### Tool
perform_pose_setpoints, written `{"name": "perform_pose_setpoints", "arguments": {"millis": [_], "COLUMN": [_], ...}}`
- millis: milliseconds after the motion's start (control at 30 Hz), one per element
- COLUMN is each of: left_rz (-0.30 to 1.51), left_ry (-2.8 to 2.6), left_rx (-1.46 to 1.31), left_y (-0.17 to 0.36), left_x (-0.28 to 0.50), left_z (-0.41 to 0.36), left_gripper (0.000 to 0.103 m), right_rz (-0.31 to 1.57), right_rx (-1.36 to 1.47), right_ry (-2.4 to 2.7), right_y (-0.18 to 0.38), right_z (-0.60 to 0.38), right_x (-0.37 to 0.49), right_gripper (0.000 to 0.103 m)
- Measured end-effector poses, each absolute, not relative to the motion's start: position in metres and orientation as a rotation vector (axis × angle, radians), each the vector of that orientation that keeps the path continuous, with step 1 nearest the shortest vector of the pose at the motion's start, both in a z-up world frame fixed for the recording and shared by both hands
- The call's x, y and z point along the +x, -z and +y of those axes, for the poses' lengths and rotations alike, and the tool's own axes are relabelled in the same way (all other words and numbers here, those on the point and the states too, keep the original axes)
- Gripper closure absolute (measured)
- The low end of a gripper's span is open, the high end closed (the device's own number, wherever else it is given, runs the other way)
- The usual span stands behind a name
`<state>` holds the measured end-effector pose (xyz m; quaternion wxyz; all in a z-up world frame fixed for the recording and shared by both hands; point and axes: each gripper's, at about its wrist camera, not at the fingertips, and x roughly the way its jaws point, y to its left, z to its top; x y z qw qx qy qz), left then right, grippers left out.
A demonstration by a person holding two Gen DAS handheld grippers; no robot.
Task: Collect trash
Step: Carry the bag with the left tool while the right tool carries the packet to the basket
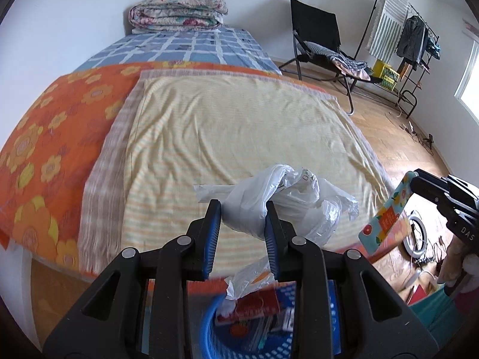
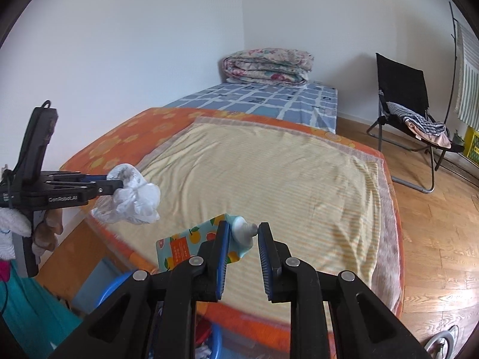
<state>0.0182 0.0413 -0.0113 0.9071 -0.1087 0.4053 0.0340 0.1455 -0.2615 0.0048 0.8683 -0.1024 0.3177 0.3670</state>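
Note:
My left gripper (image 1: 243, 206) is shut on a crumpled white plastic bag (image 1: 281, 197) and holds it above the near edge of the bed; the bag also shows in the right wrist view (image 2: 131, 194). My right gripper (image 2: 243, 233) is shut on a teal pouch with orange fruit print and a white cap (image 2: 203, 242), held over the bed's near edge; the pouch also shows in the left wrist view (image 1: 386, 215). A blue plastic basket (image 1: 215, 329) with red packaging and other trash stands on the floor below my left gripper; its rim also shows in the right wrist view (image 2: 113, 287).
The bed carries a yellow striped towel (image 1: 227, 137) over an orange flowered sheet (image 1: 54, 137), with a folded quilt (image 1: 179, 9) at the far end. A black folding chair (image 1: 323, 39) and a clothes rack (image 1: 407, 36) stand on the wooden floor at right.

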Motion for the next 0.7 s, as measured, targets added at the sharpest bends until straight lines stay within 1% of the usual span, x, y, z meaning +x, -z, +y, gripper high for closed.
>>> {"name": "perform_pose_setpoints", "arguments": {"millis": [367,700], "left_rz": [0.874,0.967], "left_ry": [-0.045,-0.011], "left_rx": [-0.209,-0.2], "left_y": [0.036,0.072], "left_x": [-0.021,-0.037], "left_z": [0.028,0.014], "left_gripper": [0.075,0.075], "right_rz": [0.705,0.781], "right_rx": [-0.24,-0.281], "right_ry": [-0.807,-0.831], "right_y": [0.017,0.052], "right_z": [-0.267,-0.266], "right_x": [0.1,0.075], "right_gripper": [0.084,0.084]}}
